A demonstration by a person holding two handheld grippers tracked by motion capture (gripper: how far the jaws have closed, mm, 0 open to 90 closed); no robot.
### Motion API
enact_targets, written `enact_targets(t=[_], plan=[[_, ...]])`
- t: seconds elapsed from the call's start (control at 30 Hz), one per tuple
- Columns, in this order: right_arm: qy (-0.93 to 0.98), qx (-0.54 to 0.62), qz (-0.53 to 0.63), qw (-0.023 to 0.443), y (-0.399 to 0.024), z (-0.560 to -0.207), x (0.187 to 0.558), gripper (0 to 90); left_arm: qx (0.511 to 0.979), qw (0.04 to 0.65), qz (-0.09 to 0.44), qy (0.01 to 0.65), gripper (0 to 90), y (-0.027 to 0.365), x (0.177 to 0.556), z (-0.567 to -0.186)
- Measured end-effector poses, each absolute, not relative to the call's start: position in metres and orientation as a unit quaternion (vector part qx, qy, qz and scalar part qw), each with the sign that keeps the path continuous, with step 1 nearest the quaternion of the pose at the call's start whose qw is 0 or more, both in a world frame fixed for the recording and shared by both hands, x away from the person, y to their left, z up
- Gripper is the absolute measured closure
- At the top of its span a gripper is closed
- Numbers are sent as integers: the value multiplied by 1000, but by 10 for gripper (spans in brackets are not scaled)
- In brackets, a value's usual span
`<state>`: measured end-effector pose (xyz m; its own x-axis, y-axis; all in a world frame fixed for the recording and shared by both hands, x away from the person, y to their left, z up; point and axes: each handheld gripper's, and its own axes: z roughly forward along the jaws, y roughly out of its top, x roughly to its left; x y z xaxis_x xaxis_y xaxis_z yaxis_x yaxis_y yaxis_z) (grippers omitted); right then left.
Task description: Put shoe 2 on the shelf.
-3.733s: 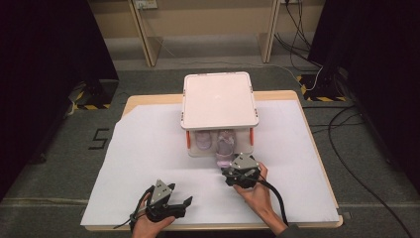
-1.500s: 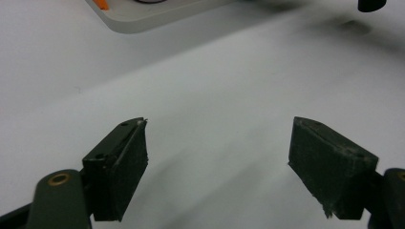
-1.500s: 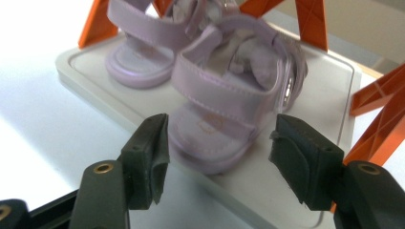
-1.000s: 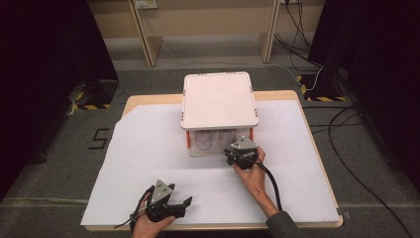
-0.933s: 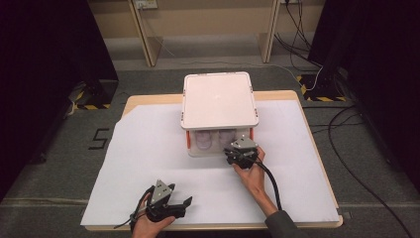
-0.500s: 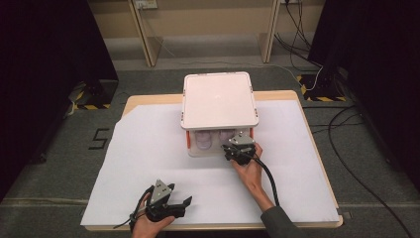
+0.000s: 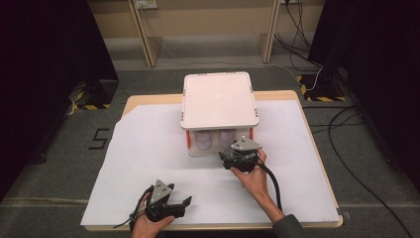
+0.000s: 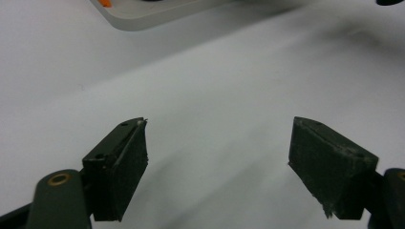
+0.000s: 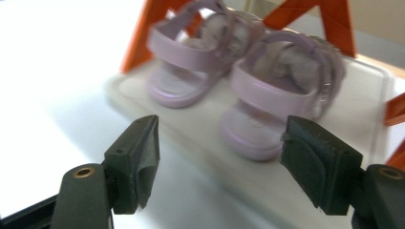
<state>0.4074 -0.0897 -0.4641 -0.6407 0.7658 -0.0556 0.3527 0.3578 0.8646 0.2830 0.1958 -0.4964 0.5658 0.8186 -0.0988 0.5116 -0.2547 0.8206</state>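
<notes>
- Wooden table (image 7: 317, 148) with a pale edge carries everything, and a big white paper sheet (image 7: 148, 148) covers most of its top.
- Grey floor lies left of the table, and a dark "5" (image 7: 98, 139) is marked on it; that is the one bit of writing I can read anywhere.
- White shoe rack (image 7: 219, 99) sits at the middle of the far half of the sheet: a flat, plain lid-like top on orange supports (image 9: 143, 33), over a clear lower shelf (image 9: 363, 86).
- Lilac sandals (image 9: 239, 71), a small pair, stand side by side on that lower shelf under the white top; their heel straps face the right gripper's camera, and no brand mark is legible on them.
- Left sandal (image 9: 191, 57) and right sandal (image 9: 282, 90) of the pair stand close together; whether they touch cannot be told.
- Right gripper (image 7: 237, 157) is held at the near front of the rack, close to the shelf edge; its jaws have just been opening and now stand wide, with nothing pressed between them and the sandals beyond the tips.
- Left gripper (image 7: 187, 201) rests near the front edge of the table, well apart from the rack, jaws spread wide over bare paper and holding nothing.
</notes>
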Motion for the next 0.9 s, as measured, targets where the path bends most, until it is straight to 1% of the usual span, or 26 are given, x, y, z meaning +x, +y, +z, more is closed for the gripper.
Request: enact_targets(t=[0.07, 0.13, 0.33, 0.63, 0.73, 0.9], plan=[[792, 352, 447, 222, -91, -463, 402, 269, 771, 432, 179, 432, 203, 196, 283, -496], [790, 349, 451, 225, -93, -461, 397, 246, 771, 431, 180, 432, 203, 197, 283, -496], [787, 344, 464, 217, -103, -454, 382, 240, 769, 432, 181, 434, 203, 198, 283, -496], [787, 350, 466, 201, -123, -457, 360, 233, 769, 434, 182, 433, 203, 198, 282, -495], [786, 351, 467, 202, -129, -457, 354, 228, 768, 435, 182, 433, 203, 199, 282, -495], [784, 357, 473, 188, -141, -459, 343, 218, 768, 435, 183, 433, 203, 198, 282, -494]])
